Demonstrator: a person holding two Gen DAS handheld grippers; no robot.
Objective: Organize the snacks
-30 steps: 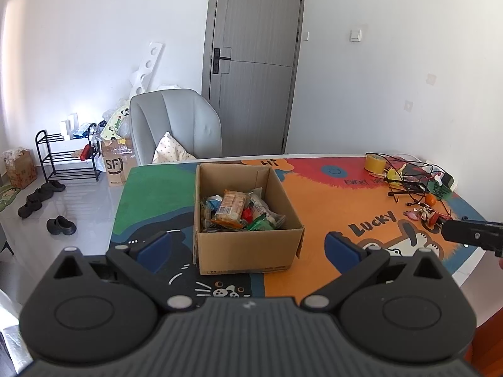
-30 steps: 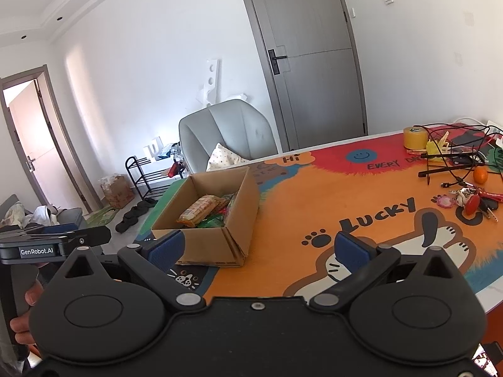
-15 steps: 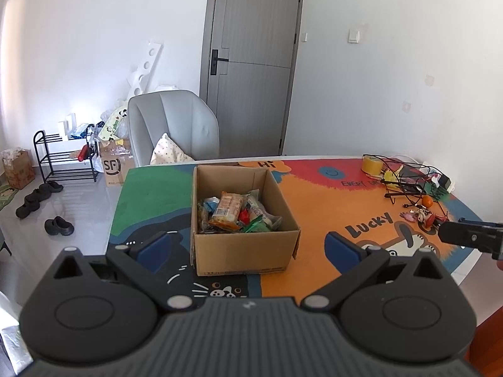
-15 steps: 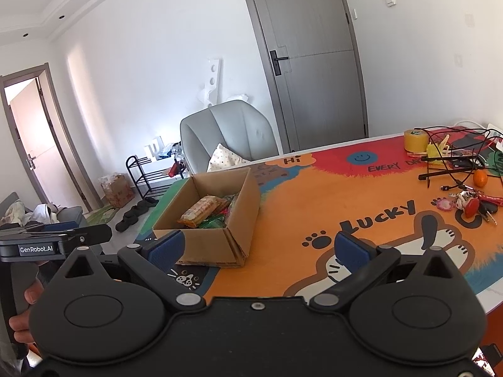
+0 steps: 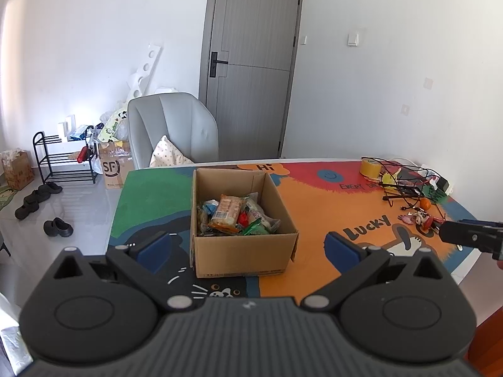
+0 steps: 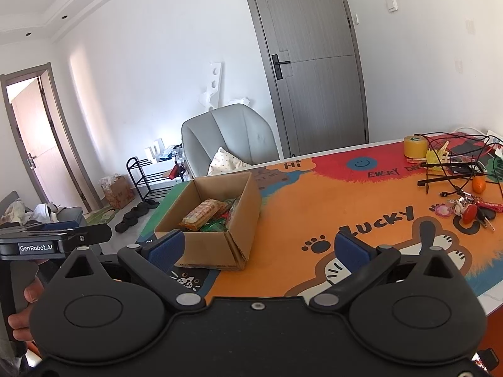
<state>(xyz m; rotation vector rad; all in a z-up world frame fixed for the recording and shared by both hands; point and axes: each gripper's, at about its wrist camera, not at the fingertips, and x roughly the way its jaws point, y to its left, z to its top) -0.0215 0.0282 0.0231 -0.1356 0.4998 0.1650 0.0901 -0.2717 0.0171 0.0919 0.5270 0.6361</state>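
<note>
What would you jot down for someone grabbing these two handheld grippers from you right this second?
Left gripper: jaws wide open, empty, held back from the table and facing the cardboard box.
Right gripper: jaws open, empty, aimed over the colourful mat to the right of the box.
Snacks: all piled in the open box, none loose on the mat.
Done: no snack taken out or gripped.
Left: all the sorting. Keys, cables and tape roll clutter the far right side.
</note>
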